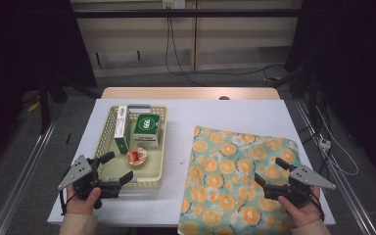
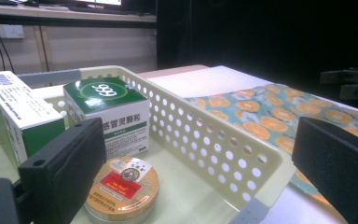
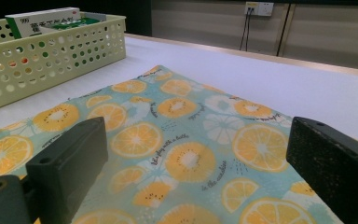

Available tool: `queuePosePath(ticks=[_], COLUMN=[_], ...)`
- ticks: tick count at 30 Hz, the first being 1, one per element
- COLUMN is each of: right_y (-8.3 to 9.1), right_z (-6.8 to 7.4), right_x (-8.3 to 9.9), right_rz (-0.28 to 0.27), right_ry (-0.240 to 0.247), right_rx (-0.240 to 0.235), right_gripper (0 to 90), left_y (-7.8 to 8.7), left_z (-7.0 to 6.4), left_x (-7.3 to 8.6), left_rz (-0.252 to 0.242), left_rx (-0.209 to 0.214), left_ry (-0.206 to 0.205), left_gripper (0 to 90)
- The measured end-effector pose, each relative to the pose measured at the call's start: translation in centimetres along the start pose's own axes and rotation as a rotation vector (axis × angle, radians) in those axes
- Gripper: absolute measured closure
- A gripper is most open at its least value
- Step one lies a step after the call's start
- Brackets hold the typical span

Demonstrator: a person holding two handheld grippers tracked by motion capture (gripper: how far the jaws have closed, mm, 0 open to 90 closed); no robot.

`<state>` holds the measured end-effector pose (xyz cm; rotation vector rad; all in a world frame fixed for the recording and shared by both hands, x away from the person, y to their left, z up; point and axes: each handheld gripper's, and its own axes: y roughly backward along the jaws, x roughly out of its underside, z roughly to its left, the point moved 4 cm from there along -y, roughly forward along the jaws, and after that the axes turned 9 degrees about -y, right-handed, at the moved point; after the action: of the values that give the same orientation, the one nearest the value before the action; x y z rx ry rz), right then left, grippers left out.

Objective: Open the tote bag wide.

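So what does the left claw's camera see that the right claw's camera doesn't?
The left gripper view looks into the basket from above its rim: a round gold tin lies on its floor in front of the green-and-white 999 box, and the other claw shows far off at the right edge. The right gripper view instead has a wall socket with cables and a wide stretch of white table. Both share the basket, a white and green carton and the orange-print cloth, each framed by open black jaws.

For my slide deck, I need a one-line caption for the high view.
Open left gripper poised over a basket holding boxes and a round tin; open right gripper above the orange-print cloth.
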<state>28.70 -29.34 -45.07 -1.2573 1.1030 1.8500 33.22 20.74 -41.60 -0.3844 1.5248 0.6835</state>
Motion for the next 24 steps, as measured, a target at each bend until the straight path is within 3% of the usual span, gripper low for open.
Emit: queuePosePath(ticks=[4,12,14,15,17,19,21,24], right_y=[-0.2,-0.1,-0.2,-0.2,-0.5,-0.9,-1.3,-1.8], right_z=[0.1,0.2,-0.1,-0.1,-0.1,0.0,0.2,0.5], right_x=[0.0,-0.2,-0.1,-0.1,0.1,0.3,0.6,1.0], right_rz=[0.013,0.09,0.146,0.146,0.181,0.226,0.265,0.321], right_ry=[-0.009,-0.027,-0.047,-0.047,-0.033,-0.008,-0.007,0.046], right_rx=[-0.009,0.002,0.014,0.014,0.012,0.012,-0.006,0.009], right_gripper=[5.7,5.5,4.0,4.0,6.6,17.8,21.2,28.2], left_y=[0.0,0.1,0.0,-0.1,-0.3,-0.4,-0.6,-0.7], left_z=[0.2,0.0,-0.1,-0.2,-0.3,-0.3,0.2,0.3], left_x=[0.1,-0.4,-0.4,-0.4,-0.3,-0.3,-0.6,-0.7], left_rz=[-0.004,-0.012,-0.011,-0.009,-0.005,-0.006,-0.024,-0.032], left_rx=[-0.005,0.005,0.012,0.015,0.023,0.023,0.012,0.01], left_ry=[0.011,0.006,0.003,0.001,-0.004,0.004,0.018,0.023], left_gripper=[3.0,3.0,3.0,3.0,3.0,3.0,3.0,3.0])
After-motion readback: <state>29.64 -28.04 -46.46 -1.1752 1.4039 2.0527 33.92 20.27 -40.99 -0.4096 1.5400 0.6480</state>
